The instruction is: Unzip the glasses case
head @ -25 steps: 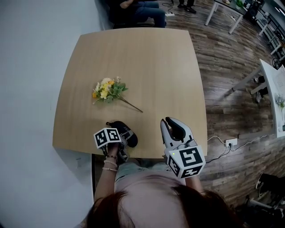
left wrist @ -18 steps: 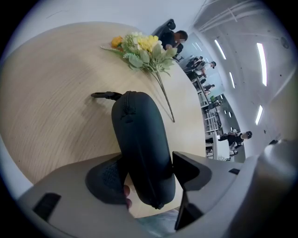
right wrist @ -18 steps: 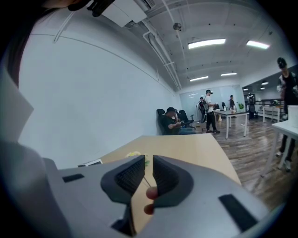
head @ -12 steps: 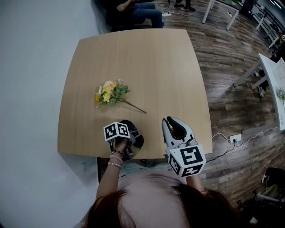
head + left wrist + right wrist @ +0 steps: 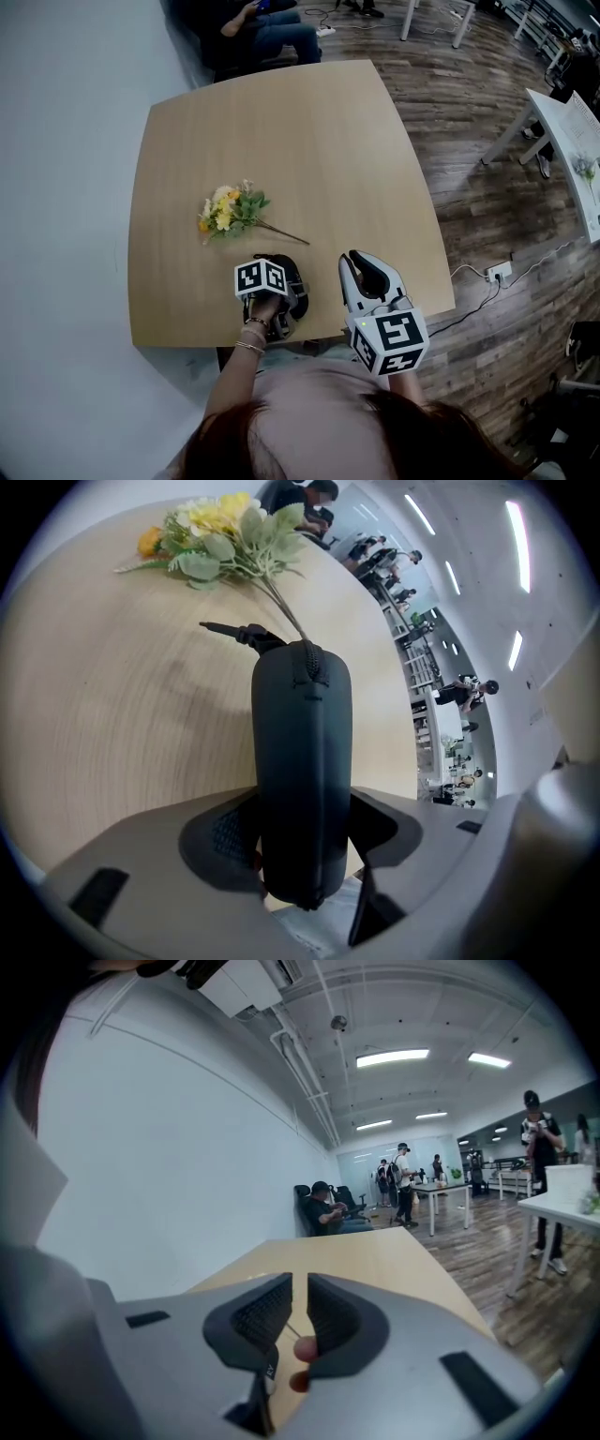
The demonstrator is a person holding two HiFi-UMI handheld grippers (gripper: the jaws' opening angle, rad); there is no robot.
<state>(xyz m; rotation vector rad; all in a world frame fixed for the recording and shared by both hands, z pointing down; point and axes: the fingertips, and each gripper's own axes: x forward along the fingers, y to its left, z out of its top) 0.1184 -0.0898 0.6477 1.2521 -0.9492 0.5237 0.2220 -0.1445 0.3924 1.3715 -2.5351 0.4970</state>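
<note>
A black glasses case (image 5: 300, 761) stands on edge on the wooden table (image 5: 281, 141) near its front edge, zipper pull (image 5: 307, 663) at the far end. In the head view the case (image 5: 294, 289) is mostly hidden under my left gripper (image 5: 279, 314). The left gripper (image 5: 302, 829) points steeply down with the case between its jaws; they have just been closing, and both pads now lie against the case's sides. My right gripper (image 5: 361, 264) hovers to the right of the case, apart from it. In the right gripper view the right gripper (image 5: 298, 1312) is shut with nothing in it.
A small bunch of yellow and white artificial flowers (image 5: 230, 208) lies on the table just beyond the case, its stem reaching toward the case. A person sits in a chair (image 5: 253, 33) past the far edge. White tables (image 5: 562, 141) stand to the right.
My left gripper has shifted right over the case and rolled, its jaws narrowing onto the case. The right gripper has stayed put.
</note>
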